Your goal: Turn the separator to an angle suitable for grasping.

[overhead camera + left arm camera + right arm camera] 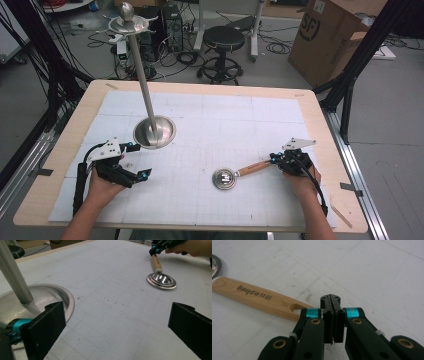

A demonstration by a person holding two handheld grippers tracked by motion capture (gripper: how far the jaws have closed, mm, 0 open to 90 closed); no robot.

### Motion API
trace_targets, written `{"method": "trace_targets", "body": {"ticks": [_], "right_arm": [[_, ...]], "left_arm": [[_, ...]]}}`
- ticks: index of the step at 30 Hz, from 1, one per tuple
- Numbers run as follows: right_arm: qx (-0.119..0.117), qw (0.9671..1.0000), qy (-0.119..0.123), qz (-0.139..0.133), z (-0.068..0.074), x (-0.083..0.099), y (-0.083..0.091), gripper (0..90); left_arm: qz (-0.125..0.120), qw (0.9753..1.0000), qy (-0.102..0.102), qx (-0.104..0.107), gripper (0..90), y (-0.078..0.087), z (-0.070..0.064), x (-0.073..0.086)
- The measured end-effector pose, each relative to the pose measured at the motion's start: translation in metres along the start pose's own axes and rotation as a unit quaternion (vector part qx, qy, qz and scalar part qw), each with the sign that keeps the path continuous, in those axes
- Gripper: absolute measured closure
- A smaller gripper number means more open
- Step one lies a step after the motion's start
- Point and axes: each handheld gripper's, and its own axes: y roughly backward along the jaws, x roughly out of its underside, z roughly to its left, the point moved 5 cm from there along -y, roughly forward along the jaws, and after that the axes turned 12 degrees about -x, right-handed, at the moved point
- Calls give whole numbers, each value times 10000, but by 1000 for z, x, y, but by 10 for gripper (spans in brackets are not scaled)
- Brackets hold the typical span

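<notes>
Small metal ladle [224, 178] with a round shiny bowl and a light wooden handle [255, 167] is lying flat on the white gridded mat [210, 125], at about 5 o'clock from the table centre. Bowl is facing up, with ringed rim. Handle is running out toward 2 o'clock from the bowl, showing dark printed lettering and a slot near its end in the right gripper view [259, 299].

Right gripper [278, 158] is sitting just at the handle's far end, jaws pressed fully together with nothing between them; handle end is lying just beside the jaws at their 9 o'clock, touching or not, can't tell.

Left gripper [135, 161] is resting at 8 o'clock on the table, jaws spread wide, gripping nothing. Its one jaw is sitting just beside the rim of the metal stand base [154, 132], from which a tall pole [141, 75] is rising.
</notes>
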Motion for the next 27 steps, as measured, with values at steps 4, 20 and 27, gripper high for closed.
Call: {"method": "trace_targets", "body": {"ticks": [4,20,27], "right_arm": [[-109,9999,50,-52,13,-1,-3,898],[-1004,9929,631,55,87,-18,-31,897],[-1027,9920,704,-202,88,-30,-23,884]], "left_arm": [[-11,10000,2,-30,19,0,2,0],[-132,9999,93,-31,19,-1,7,-1],[-97,9999,64,-66,19,-1,7,-1]]}}
